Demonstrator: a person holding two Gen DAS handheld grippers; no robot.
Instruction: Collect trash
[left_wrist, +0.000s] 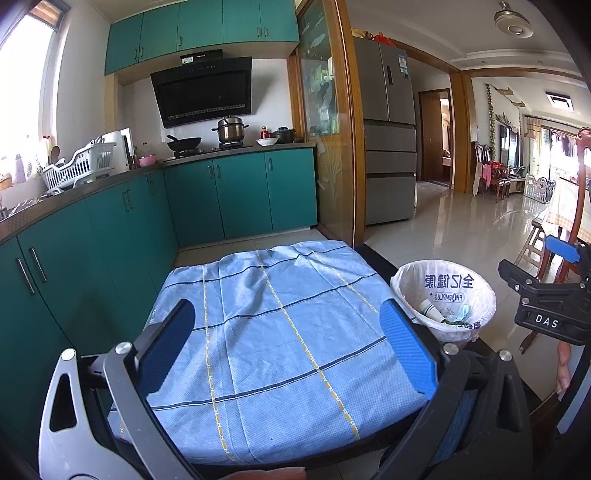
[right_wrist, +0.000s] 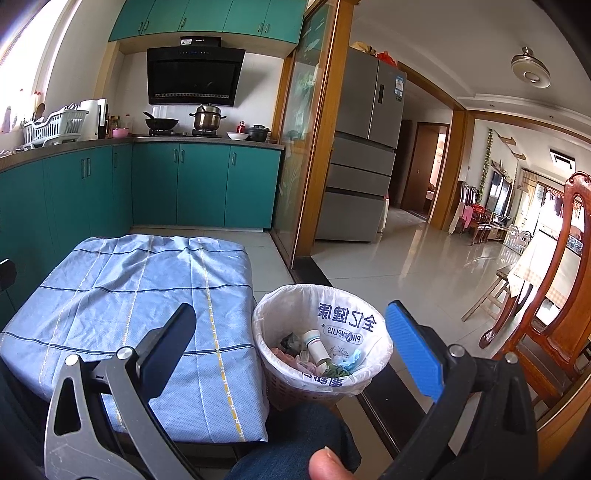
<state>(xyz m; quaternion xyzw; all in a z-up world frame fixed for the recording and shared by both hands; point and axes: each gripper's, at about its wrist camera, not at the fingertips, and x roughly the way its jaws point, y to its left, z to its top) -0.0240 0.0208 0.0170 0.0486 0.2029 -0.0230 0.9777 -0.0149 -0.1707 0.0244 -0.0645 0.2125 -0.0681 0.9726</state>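
Observation:
A small woven waste basket (right_wrist: 295, 391) lined with a white printed plastic bag (right_wrist: 332, 306) stands on the floor right of a low table. Inside lie a white tube (right_wrist: 316, 345), crumpled wrappers and bits of blue and green trash (right_wrist: 347, 360). It also shows in the left wrist view (left_wrist: 443, 291). My left gripper (left_wrist: 291, 328) is open and empty above the blue checked cloth (left_wrist: 280, 332) on the table. My right gripper (right_wrist: 295, 347) is open and empty, above and just before the basket; it also shows at the right edge of the left wrist view (left_wrist: 546, 291).
Teal kitchen cabinets (left_wrist: 110, 221) run along the left and back, with a stove, pots and a dish rack on the counter. A wooden chair (right_wrist: 554, 295) and a dining table stand at right. A grey fridge (right_wrist: 362, 147) stands beyond a sliding glass door. My knee (right_wrist: 295, 435) is below the basket.

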